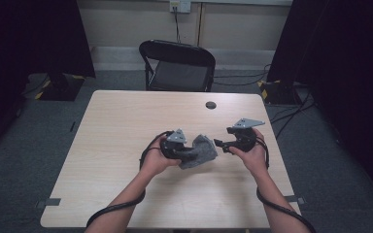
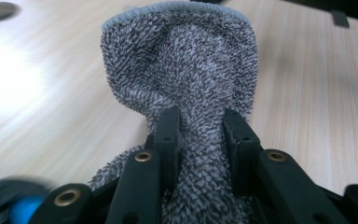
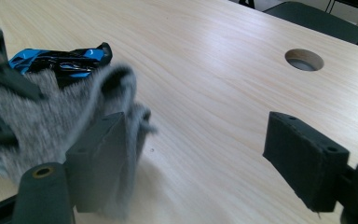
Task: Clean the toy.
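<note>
The left gripper pinches the grey towel above mid-table; the right gripper gapes empty just beside its blurred, seemingly free edge.

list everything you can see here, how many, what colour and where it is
cloth: one, grey terry, mid-table, pinched by the left gripper
table: one, light wood, centre of the high view
cable hole: one, round, dark, far side of the tabletop
chair: one, black, folding, beyond the table
wall socket: one, pale, on the far wall
left gripper: one, black, shut on the cloth
right gripper: one, black, open, just beside the cloth
forearms: two, entering from the bottom edge
</note>
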The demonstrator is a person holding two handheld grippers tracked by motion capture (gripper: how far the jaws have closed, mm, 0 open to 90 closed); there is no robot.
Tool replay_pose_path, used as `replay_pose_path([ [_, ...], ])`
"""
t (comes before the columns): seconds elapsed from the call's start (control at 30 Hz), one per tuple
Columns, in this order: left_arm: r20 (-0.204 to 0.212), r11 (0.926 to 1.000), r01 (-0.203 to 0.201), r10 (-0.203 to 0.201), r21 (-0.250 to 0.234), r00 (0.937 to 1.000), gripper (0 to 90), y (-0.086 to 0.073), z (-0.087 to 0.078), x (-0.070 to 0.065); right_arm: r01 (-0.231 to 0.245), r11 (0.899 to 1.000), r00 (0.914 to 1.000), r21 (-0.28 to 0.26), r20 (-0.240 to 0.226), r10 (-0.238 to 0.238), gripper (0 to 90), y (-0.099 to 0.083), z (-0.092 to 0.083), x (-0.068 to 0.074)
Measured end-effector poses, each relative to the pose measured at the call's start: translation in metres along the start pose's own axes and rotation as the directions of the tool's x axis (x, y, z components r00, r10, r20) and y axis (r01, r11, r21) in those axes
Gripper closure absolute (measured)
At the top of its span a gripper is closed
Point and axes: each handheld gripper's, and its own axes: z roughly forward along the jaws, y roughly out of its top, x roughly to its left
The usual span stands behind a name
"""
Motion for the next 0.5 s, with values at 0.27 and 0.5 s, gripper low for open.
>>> replay_pose_path([
  [0.27, 0.053, 0.9984, -0.038, 0.036, 0.042, 0.9979, 70.1, 0.001, 0.039, -0.009, -0.013, 1.000, 0.9998, -0.010, 0.012, 0.013, 21.4, -0.008, -0.009, -0.008],
  [0.5, 0.027, 0.9993, -0.006, 0.005, 0.037, 0.9996, 51.6, -0.004, 0.038, -0.005, -0.018, 1.000, 0.9998, -0.020, -0.005, 0.018, 22.1, -0.010, -0.008, -0.007],
])
